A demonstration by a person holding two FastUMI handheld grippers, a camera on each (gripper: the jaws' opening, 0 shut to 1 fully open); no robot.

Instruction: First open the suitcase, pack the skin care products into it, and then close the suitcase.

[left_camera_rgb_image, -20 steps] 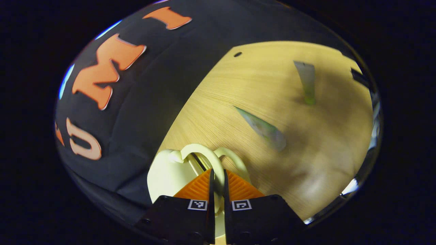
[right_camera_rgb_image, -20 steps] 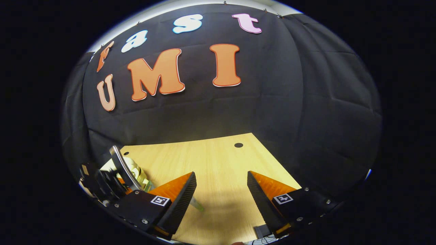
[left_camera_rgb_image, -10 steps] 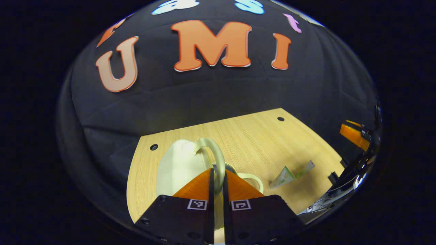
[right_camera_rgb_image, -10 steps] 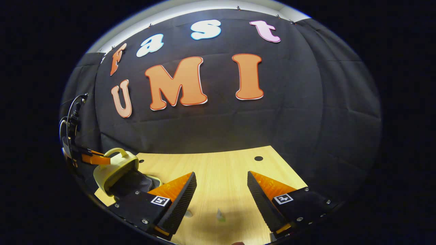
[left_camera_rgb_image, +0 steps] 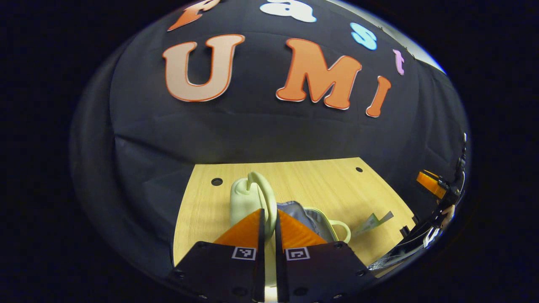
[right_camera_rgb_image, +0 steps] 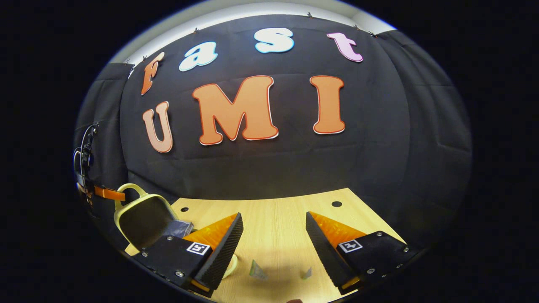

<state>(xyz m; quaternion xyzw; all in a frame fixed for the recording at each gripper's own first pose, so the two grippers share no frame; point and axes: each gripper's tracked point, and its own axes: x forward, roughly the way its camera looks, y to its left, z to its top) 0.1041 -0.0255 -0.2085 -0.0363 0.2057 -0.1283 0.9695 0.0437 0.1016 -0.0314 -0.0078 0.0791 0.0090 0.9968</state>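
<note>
The left gripper has its orange fingers pressed together on the handle of the pale yellow suitcase lid, which stands raised off the wooden table. The suitcase lies open — grey lining showing — at about one o'clock from those fingers. A green-and-white skin care tube lies near three o'clock. The right gripper hangs spread wide above the table — another tube lies at six o'clock between its fingers.

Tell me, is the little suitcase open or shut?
Open. The left gripper holds the suitcase lid up by its handle, showing the dark lining inside.
</note>
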